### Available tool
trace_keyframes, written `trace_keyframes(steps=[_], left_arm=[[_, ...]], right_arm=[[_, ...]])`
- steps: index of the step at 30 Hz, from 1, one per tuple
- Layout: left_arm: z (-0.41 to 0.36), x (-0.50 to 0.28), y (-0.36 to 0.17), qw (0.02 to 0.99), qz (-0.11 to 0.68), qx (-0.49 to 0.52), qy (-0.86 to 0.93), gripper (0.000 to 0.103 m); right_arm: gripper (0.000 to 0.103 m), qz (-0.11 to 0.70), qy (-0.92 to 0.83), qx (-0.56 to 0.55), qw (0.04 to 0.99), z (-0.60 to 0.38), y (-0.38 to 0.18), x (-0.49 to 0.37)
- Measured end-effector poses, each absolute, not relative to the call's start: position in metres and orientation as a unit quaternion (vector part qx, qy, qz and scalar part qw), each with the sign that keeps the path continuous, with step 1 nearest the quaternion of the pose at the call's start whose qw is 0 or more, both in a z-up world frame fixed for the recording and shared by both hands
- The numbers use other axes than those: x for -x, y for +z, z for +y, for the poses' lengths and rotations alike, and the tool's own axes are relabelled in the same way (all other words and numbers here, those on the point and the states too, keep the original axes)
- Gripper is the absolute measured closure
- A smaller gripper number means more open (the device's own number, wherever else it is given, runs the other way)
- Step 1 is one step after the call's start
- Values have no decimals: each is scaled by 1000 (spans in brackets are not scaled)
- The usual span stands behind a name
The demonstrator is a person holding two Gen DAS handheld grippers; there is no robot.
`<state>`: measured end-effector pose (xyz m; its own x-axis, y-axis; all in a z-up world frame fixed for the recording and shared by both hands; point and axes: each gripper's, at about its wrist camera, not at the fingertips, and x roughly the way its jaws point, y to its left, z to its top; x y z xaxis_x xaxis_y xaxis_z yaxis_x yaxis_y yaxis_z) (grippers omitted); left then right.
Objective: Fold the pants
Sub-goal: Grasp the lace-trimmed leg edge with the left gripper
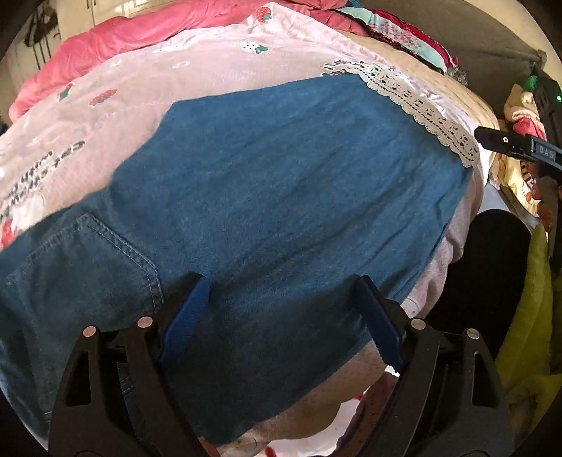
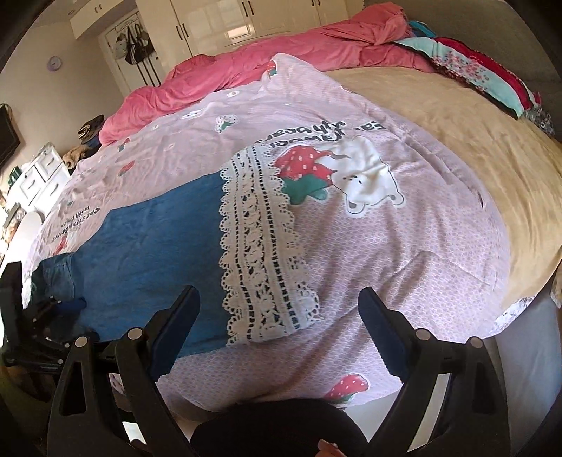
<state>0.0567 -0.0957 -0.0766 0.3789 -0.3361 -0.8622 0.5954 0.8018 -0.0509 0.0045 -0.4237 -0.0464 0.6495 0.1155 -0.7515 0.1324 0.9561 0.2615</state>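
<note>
Pink sheet (image 2: 404, 267) covers the bed under my blue pants (image 1: 267, 197), lace hem (image 2: 260, 246) rightward; both my jaws gape wide, holding nothing.

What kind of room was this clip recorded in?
Most likely a home bedroom. The blue pants lie on a bed with a pink strawberry-print sheet and a bunched pink duvet, and wardrobe doors line the far wall.

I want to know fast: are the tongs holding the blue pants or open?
Left tongs: open over the blue pants, holding nothing.
Right tongs: open, holding nothing.
</note>
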Motion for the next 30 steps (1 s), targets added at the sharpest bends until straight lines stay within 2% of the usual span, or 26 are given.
trace_keyframes(steps=[6,16,30], left_arm=[[-104,-59,-41,821,465,-113,-311,24],[-187,-101,8,814,416,-154,-374,18],[-298,-182,-27,771,452,-219,-391,18]], right_arm=[[12,412,7,-151,899,-421,-44,-7],[12,414,25,-161,896,-416,-44,-18],[15,426,38,-171,888,-415,-51,-23]])
